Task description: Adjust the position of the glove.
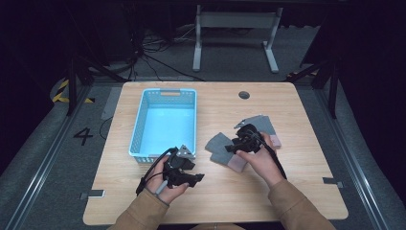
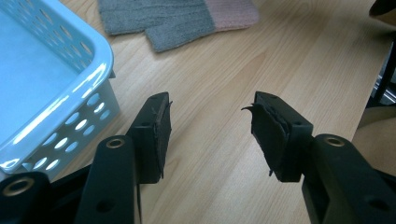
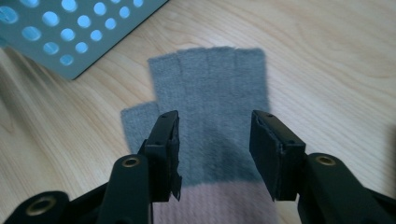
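Note:
A grey fingerless glove (image 1: 219,146) with a pink cuff lies flat on the wooden table (image 1: 297,182), right of a light blue basket (image 1: 139,120). A second grey glove (image 1: 265,124) lies just behind it. My right gripper (image 1: 232,146) hangs over the near glove. In the right gripper view the glove (image 3: 210,79) lies under my right gripper (image 3: 215,140), whose jaws stand open on either side of its palm, clear of the cloth. My left gripper (image 1: 195,171) is open over bare wood by the basket's front corner. In the left gripper view nothing lies between the jaws of my left gripper (image 2: 210,126).
The basket's perforated wall (image 2: 79,126) is close on the left of the left gripper, and the glove (image 2: 159,18) lies beyond it. A round cable hole (image 1: 244,95) sits near the table's far edge. A grey metal stand (image 1: 234,21) is on the floor behind the table.

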A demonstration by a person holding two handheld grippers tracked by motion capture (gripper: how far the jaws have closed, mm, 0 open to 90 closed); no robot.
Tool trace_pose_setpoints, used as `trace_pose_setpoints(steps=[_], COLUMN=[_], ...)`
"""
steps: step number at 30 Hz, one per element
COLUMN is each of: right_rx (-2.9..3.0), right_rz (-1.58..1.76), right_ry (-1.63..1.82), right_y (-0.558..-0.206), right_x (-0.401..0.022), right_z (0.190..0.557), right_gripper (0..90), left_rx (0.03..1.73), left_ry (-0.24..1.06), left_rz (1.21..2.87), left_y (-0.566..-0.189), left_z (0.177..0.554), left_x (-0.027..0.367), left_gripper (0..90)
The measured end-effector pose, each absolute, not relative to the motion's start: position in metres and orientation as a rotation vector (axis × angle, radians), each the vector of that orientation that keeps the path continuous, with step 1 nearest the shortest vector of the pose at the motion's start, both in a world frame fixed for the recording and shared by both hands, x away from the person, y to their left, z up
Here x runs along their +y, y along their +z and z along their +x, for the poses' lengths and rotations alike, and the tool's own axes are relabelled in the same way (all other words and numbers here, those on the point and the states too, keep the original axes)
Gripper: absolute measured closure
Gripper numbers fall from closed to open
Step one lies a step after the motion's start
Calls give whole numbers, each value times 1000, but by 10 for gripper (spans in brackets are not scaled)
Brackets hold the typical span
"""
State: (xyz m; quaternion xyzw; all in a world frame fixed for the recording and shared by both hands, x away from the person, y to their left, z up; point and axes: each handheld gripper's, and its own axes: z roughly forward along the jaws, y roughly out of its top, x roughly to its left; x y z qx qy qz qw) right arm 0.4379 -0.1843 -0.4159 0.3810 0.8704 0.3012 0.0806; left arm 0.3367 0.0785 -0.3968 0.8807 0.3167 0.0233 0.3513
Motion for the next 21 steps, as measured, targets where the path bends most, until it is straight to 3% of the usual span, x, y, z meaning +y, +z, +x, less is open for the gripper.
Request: trace_pose_setpoints(steps=[14, 21], right_rx=[2653, 2642], right_rz=[1105, 1065], right_ry=[768, 740], right_y=[-438, -440], right_x=[-167, -165], right_z=[441, 440], right_gripper=[472, 498], left_rx=[823, 824], left_ry=[46, 41], left_rz=[2277, 2273], left_y=[-397, -397], left_z=[338, 338], left_x=[79, 80], left_gripper=[480, 479])
